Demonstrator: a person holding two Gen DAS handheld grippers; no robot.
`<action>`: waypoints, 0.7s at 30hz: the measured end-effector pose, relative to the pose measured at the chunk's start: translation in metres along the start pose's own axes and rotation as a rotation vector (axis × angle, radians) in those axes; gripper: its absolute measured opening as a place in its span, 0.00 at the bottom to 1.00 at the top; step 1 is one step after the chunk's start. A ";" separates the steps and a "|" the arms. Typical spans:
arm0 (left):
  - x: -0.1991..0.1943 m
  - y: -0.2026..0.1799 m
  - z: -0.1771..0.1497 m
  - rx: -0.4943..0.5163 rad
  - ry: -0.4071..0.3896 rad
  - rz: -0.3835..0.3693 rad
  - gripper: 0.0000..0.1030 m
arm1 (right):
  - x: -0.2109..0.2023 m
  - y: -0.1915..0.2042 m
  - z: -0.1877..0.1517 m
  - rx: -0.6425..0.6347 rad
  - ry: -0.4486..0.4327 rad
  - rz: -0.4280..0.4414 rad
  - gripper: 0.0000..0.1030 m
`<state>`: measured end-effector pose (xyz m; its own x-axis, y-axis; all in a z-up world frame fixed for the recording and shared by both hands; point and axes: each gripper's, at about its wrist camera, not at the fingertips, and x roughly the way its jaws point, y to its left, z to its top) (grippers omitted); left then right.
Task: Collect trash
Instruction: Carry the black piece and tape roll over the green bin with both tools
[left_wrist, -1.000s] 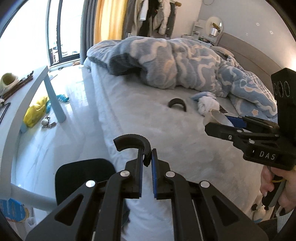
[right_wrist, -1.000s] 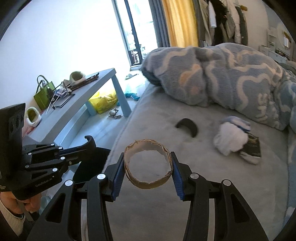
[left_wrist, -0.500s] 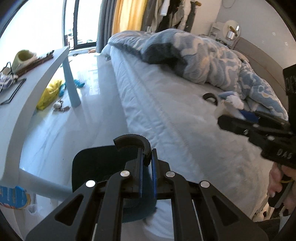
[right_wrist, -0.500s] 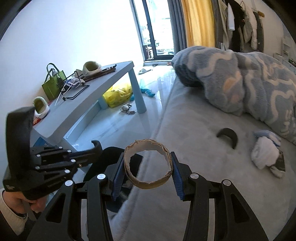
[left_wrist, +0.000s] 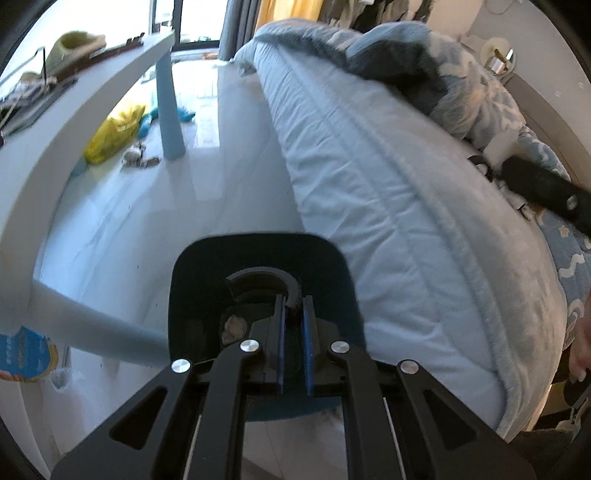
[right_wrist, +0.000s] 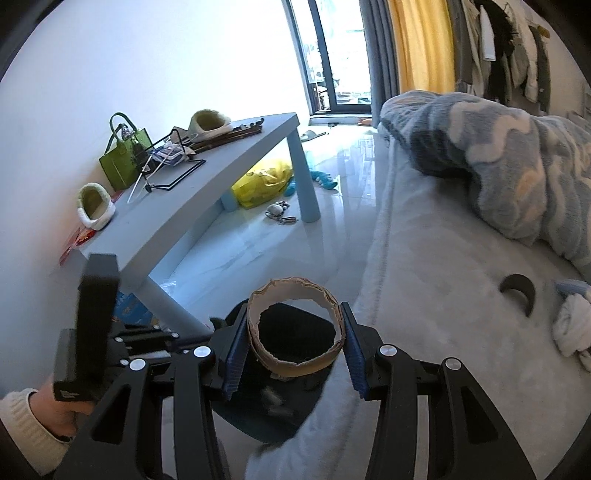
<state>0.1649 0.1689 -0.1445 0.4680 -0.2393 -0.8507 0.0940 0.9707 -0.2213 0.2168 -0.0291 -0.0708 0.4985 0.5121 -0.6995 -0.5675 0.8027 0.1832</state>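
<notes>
Beside the bed's left edge, on the floor: bin (left_wrist: 258, 258), dark, open-topped, standing between the bed and the desk leg.

- Desk (right_wrist: 207, 192), far left: green bag (right_wrist: 123, 162), two slippers, wire stand, dark sticks. Not trash, as far as can be judged.
- Floor under the desk: yellow bag (right_wrist: 264, 182), a blue toy, a small grey item near the desk's far leg. Whether these count as trash cannot be told.
- Bin, contents: at least one pale crumpled scrap (left_wrist: 233, 326) on the bottom. Some collecting looks already done.
- Left gripper (left_wrist: 294, 314): directly over the bin mouth, jaws together and clamped on one end of a black half-ring (left_wrist: 264, 280), which hangs above the bin interior. Judged ready for release.
- Right gripper (right_wrist: 293, 332): over the bed's left edge, just above the bin's near side, jaws pressed on either side of a cardboard ring (right_wrist: 295, 328), torn along its rim. Held, not yet dropped; it sits close beside the left gripper.
- Bed (right_wrist: 424, 277), right: second black half-ring (right_wrist: 517, 293) lying on the sheet; just right of it, a white wad (right_wrist: 572, 326) with something blue behind. Both untouched, well apart from the bin.
- Quilt (right_wrist: 517, 158): heaped at the bed's far side.

Status: two pieces in hand at the bin, at least two left on the bed. Roughly midway, by estimate.
</notes>
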 end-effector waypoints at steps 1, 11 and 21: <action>0.002 0.003 -0.002 -0.005 0.010 0.002 0.09 | 0.003 0.003 0.001 -0.003 0.003 0.004 0.46; 0.027 0.031 -0.021 -0.068 0.158 -0.037 0.10 | 0.024 0.024 0.008 -0.017 0.021 0.025 0.46; 0.021 0.039 -0.026 -0.036 0.167 -0.020 0.46 | 0.050 0.030 0.004 -0.004 0.074 0.020 0.46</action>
<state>0.1557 0.2009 -0.1835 0.3139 -0.2618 -0.9126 0.0683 0.9650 -0.2533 0.2278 0.0218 -0.0974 0.4375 0.5035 -0.7450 -0.5797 0.7913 0.1944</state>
